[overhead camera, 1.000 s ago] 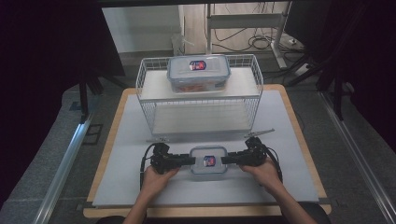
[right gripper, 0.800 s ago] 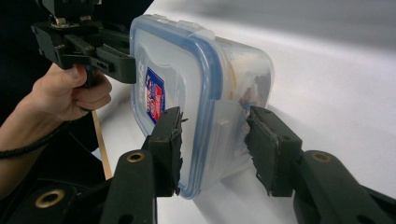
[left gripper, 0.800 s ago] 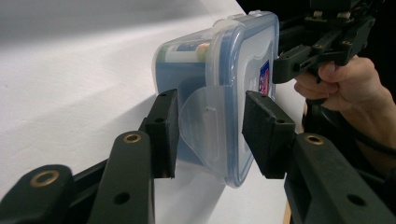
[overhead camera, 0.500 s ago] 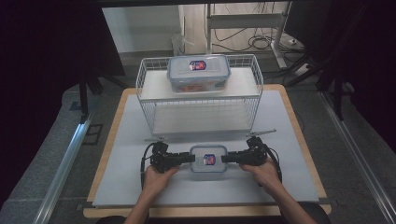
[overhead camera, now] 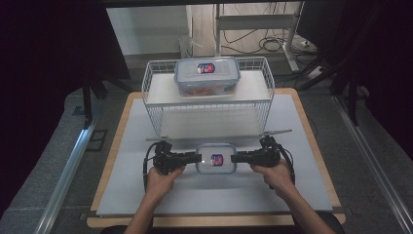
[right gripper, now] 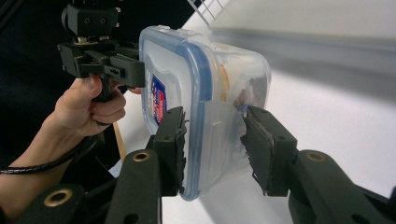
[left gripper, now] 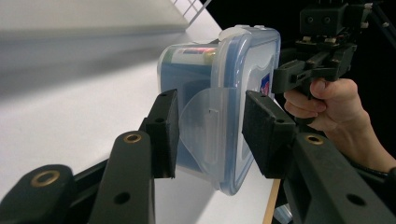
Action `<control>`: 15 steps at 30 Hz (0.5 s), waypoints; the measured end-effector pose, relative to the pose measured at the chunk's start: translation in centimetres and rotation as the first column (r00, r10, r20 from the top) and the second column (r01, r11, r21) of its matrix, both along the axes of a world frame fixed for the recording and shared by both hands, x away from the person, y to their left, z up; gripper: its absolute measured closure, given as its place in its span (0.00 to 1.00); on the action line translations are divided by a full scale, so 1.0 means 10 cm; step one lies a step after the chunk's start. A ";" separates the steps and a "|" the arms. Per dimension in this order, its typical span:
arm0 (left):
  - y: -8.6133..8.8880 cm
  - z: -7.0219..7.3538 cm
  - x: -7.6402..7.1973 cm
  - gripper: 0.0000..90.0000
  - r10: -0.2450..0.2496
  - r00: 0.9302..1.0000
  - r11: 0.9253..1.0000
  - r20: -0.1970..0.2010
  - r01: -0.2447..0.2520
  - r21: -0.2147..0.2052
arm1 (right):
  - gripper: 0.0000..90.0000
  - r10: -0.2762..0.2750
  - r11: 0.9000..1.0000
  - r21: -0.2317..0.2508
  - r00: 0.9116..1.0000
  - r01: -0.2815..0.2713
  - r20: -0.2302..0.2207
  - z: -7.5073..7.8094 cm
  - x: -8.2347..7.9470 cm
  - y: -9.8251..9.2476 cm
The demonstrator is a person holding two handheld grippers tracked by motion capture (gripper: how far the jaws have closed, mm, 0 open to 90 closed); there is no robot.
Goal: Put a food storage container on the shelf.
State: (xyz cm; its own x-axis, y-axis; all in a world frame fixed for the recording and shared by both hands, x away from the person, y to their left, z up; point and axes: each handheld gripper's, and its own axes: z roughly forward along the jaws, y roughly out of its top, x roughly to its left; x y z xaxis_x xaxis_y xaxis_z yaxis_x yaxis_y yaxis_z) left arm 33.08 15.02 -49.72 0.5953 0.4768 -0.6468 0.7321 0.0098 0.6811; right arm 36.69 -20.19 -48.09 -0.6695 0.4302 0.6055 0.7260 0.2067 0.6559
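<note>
The small clear rigid plastic box with a blue-rimmed lid (overhead camera: 215, 159), light but slippery, is clamped endwise at its flap latches by the left tool (overhead camera: 196, 157) and right tool (overhead camera: 235, 158).

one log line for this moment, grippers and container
left gripper: shut on near container | right gripper: shut on near container | second container: on wire rack
</note>
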 end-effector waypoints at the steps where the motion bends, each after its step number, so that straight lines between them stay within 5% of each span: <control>1: 0.00 0.03 0.01 0.64 0.001 1.000 1.000 0.005 -0.001 0.002 | 0.65 0.001 1.000 0.005 1.000 -0.001 0.011 0.06 0.02 0.01; 15: 0.05 0.61 0.12 0.64 -0.005 0.996 1.000 0.094 0.003 0.030 | 0.65 0.009 1.000 0.019 0.996 -0.011 0.089 0.59 0.14 0.05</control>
State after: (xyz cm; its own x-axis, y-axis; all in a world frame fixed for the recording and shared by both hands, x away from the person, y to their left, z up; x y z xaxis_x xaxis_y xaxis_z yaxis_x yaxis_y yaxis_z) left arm 34.26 15.51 -43.63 0.6548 0.4923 -0.5734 0.6647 -0.0141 0.7469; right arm 38.05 -19.67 -42.15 -0.7252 0.4118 0.5519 0.6629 0.2006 0.7214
